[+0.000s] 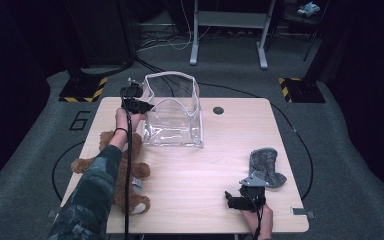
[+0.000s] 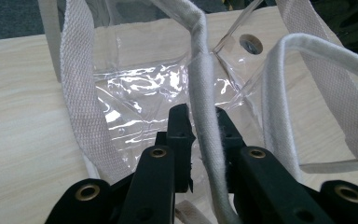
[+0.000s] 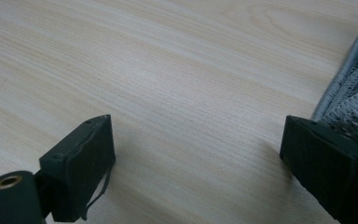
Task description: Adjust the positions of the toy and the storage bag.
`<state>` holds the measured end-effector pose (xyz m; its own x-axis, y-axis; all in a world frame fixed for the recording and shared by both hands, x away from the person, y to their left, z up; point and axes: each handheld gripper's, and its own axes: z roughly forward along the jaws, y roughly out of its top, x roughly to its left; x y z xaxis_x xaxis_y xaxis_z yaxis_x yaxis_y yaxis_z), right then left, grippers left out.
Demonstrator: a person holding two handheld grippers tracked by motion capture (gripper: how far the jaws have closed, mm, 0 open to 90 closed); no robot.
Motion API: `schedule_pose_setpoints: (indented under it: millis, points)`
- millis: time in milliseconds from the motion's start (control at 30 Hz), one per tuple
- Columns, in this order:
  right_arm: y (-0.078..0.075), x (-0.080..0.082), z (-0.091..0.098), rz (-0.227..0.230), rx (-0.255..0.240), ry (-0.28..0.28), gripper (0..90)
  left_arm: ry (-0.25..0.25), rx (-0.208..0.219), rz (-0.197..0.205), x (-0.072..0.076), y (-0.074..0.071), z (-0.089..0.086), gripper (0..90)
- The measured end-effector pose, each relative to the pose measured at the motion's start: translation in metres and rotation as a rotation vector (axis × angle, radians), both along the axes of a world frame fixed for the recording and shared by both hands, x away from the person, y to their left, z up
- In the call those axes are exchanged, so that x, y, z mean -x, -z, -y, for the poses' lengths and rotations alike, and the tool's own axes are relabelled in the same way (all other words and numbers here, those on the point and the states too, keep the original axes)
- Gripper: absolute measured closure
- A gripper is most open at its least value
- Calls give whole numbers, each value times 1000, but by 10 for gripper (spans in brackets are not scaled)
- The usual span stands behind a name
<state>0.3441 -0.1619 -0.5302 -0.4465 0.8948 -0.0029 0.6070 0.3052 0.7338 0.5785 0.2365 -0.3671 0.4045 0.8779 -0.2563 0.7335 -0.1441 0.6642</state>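
Note:
A clear plastic bag (image 1: 172,117) with white webbing straps stands upright at the back left of the table. My left gripper (image 1: 147,106) is at its left rim. In the left gripper view my left gripper (image 2: 200,116) is shut on one white strap (image 2: 204,93), which runs up between the pads. A brown teddy bear (image 1: 125,165) lies at the table's left edge, partly under the person's forearm. Near the front edge my right gripper (image 1: 240,200) rests open; in the right gripper view my right gripper (image 3: 198,149) has bare wood between its jaws. A grey knitted piece (image 1: 266,166) lies just beyond it.
The wooden table (image 1: 220,165) has a round cable hole (image 1: 218,110) behind the bag. The grey knit (image 3: 354,93) touches the right jaw's outer side. Cables run across the floor, and a white desk frame (image 1: 228,30) stands behind the table.

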Motion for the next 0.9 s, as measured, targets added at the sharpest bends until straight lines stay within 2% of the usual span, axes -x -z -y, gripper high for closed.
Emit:
schedule_pose_setpoints:
  millis: [200, 633, 900]
  points:
    - [0, 0, 0, 0, -1, -1, 93, 17, 3, -4, 0, 0, 7, 815]
    - [0, 0, 0, 0, -2, -1, 93, 129, 15, -7, 7, -2, 36, 818]
    - [0, 0, 0, -1, -4, 0, 94, 162, 21, -8, 13, -3, 43, 818]
